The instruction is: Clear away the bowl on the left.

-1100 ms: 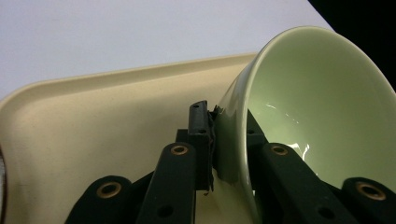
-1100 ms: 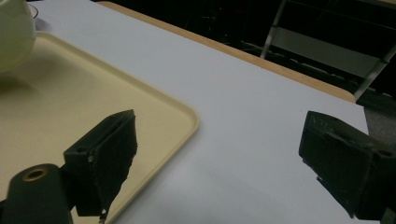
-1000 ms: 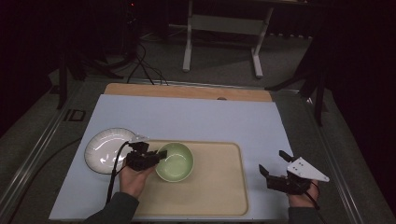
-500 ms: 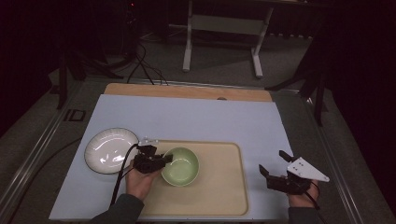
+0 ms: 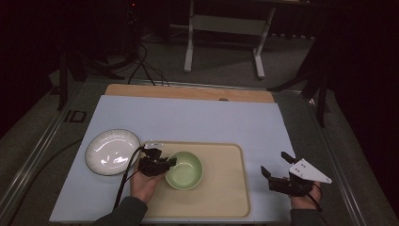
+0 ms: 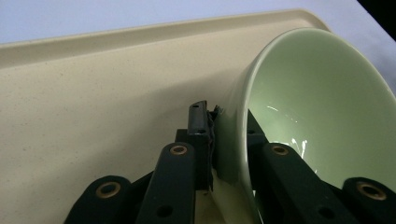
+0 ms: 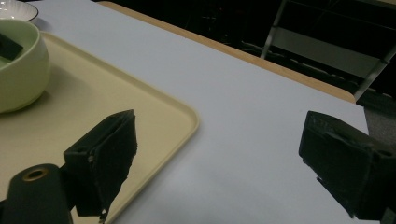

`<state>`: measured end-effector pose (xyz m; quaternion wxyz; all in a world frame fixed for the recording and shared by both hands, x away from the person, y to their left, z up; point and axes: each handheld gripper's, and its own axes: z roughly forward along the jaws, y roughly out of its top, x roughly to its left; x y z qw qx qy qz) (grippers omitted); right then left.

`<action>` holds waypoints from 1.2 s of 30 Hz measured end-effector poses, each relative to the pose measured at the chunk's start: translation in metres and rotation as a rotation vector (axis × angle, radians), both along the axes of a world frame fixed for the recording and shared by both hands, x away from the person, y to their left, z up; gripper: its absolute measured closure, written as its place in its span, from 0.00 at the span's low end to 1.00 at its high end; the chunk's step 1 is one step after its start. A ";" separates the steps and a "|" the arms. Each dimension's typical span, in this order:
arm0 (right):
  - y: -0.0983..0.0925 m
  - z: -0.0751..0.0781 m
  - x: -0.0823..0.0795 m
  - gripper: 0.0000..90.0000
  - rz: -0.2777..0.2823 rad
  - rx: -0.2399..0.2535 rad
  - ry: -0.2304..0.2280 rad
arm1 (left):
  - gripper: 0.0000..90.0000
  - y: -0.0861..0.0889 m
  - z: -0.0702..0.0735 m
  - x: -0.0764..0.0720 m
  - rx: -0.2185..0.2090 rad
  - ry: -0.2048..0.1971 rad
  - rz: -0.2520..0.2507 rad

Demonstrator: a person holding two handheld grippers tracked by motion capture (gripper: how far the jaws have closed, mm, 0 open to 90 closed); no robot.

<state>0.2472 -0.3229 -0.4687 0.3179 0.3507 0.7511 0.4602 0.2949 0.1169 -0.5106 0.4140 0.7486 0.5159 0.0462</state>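
green glazed bowl pinched at its rim on the beige plastic tray.
left gripper is clamped on the bowl's near wall, one jaw inside, one outside; right gripper hovers well apart over the pale blue mat, jaws wide apart; white round plate sits left of the tray.

Your right gripper has its two black jaws spread wide apart with nothing between them. One jaw sits over the corner of the beige tray, the other over the pale blue table surface. At the far left you see the green bowl resting on the tray, a dark jaw reaching into it at the rim. A white plate peeks in just behind the bowl.
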 end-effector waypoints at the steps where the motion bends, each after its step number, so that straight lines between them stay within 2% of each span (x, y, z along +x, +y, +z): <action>1: 0.000 0.000 0.000 0.12 0.000 0.000 0.000 | 0.91 0.000 0.000 0.000 0.000 0.000 0.000; 4: 0.000 0.000 0.000 0.12 0.000 -0.001 0.001 | 0.91 -0.002 -0.001 0.000 0.010 -0.011 0.002; 6: 0.000 0.000 0.000 0.12 0.000 -0.003 0.002 | 0.91 -0.004 -0.002 -0.001 0.032 -0.026 0.010; 12: 0.000 0.000 0.000 0.12 0.000 -0.006 0.002 | 0.87 -0.004 -0.004 0.001 0.037 -0.023 0.017; 14: 0.001 -0.001 0.000 0.12 0.000 -0.006 0.002 | 0.84 -0.002 -0.006 0.002 0.024 -0.015 0.024; 19: 0.000 0.000 0.000 0.12 -0.001 -0.004 0.002 | 0.72 -0.002 -0.005 0.002 0.033 -0.022 0.031; 23: 0.000 0.000 0.000 0.12 0.000 -0.003 0.001 | 0.64 -0.003 -0.003 0.000 0.052 -0.041 0.031; 24: 0.000 0.000 0.000 0.12 0.000 -0.003 0.001 | 0.62 -0.004 -0.001 -0.002 0.071 -0.057 0.029; 25: 0.000 0.000 0.000 0.12 0.000 -0.003 0.001 | 0.60 -0.004 -0.001 -0.002 0.071 -0.057 0.029; 30: 0.000 0.000 0.000 0.12 0.001 -0.002 0.000 | 0.51 -0.005 0.008 -0.006 0.114 -0.109 0.013; 31: 0.000 0.000 0.000 0.12 0.001 -0.002 0.000 | 0.50 -0.005 0.008 -0.006 0.114 -0.109 0.013; 32: 0.000 0.000 0.000 0.12 0.001 -0.003 0.000 | 0.49 -0.004 0.012 -0.008 0.126 -0.129 0.017; 36: 0.000 0.000 0.000 0.12 0.002 -0.003 0.000 | 0.48 0.000 0.018 -0.010 0.139 -0.160 0.030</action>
